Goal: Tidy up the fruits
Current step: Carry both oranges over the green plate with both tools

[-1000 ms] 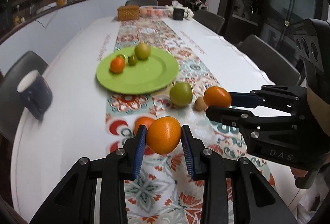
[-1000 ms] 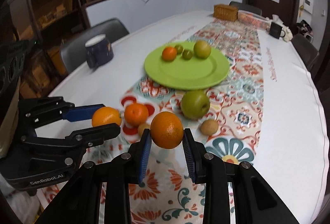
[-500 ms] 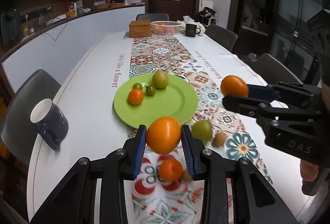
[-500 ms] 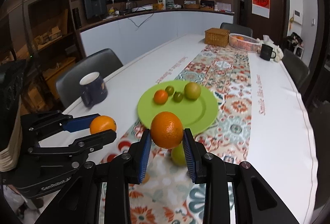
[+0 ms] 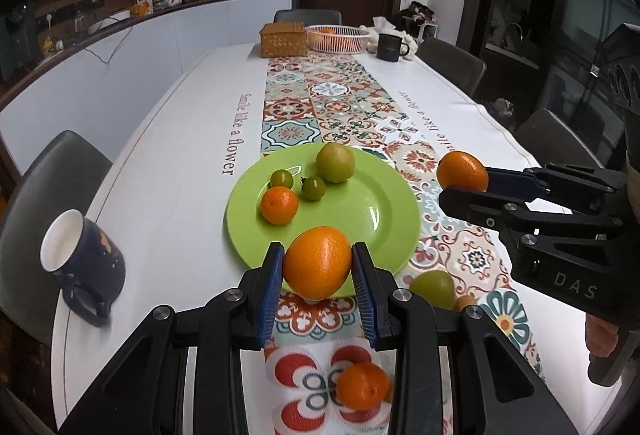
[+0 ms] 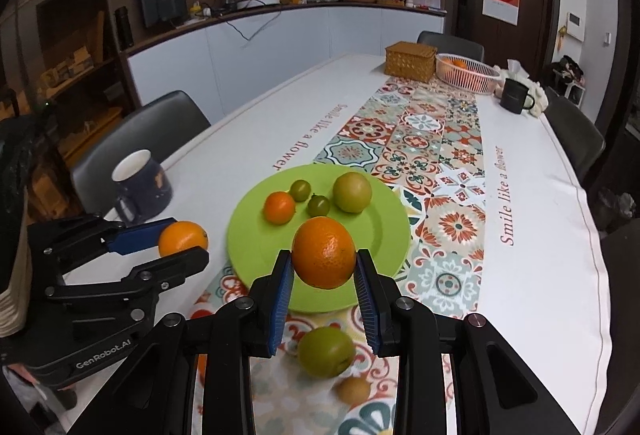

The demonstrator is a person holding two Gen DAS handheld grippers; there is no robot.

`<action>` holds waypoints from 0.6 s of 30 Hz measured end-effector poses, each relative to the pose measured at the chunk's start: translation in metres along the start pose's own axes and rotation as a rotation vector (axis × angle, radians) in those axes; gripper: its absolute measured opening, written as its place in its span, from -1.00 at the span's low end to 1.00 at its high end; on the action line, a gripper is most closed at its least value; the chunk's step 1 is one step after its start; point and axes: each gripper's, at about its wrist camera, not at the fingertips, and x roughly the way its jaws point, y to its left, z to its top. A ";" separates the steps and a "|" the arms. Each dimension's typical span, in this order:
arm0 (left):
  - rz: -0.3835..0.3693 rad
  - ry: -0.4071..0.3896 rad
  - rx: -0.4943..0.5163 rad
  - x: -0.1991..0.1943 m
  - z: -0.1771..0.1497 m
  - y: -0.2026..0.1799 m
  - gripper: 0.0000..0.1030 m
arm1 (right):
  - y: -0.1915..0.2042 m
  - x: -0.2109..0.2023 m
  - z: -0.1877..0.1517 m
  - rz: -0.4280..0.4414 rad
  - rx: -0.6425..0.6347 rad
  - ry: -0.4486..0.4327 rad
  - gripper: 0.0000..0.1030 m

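My left gripper point(image 5: 318, 267) is shut on an orange point(image 5: 318, 262), held in the air over the near rim of the green plate point(image 5: 360, 219). My right gripper point(image 6: 323, 262) is shut on another orange point(image 6: 323, 253), also above the plate's point(image 6: 256, 235) near edge. The plate holds a small orange point(image 5: 279, 205), two green tomatoes point(image 5: 313, 188) and a green-yellow fruit point(image 5: 335, 163). On the runner in front of the plate lie a green apple point(image 6: 326, 351), a small brown fruit point(image 6: 353, 389) and a small orange point(image 5: 362, 385).
A dark blue mug point(image 5: 82, 267) stands left of the plate near the table edge. A wicker box point(image 5: 282, 39), a white basket point(image 5: 338, 37) and a black mug point(image 5: 390, 47) stand at the far end. Chairs line both sides of the table.
Both grippers have risen and moved forward toward the plate, each still holding its orange. The loose fruits on the runner are now below and behind the fingertips.
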 end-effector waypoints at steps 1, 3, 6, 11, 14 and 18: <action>-0.002 0.005 -0.001 0.003 0.001 0.001 -0.34 | -0.001 0.004 0.001 0.003 0.003 0.008 -0.38; -0.003 0.021 0.000 0.014 0.003 0.002 -0.34 | -0.005 0.014 0.002 0.007 0.009 0.027 -0.38; -0.005 0.043 0.003 0.028 0.004 0.004 -0.34 | -0.009 0.029 0.001 0.012 0.013 0.057 -0.38; -0.006 0.089 0.001 0.051 0.003 0.006 -0.34 | -0.012 0.055 -0.004 0.025 0.012 0.111 -0.38; -0.006 0.111 -0.001 0.062 0.002 0.009 -0.34 | -0.012 0.068 -0.007 0.033 0.015 0.137 -0.38; -0.008 0.138 -0.007 0.074 0.000 0.013 -0.34 | -0.012 0.082 -0.009 0.038 0.017 0.163 -0.38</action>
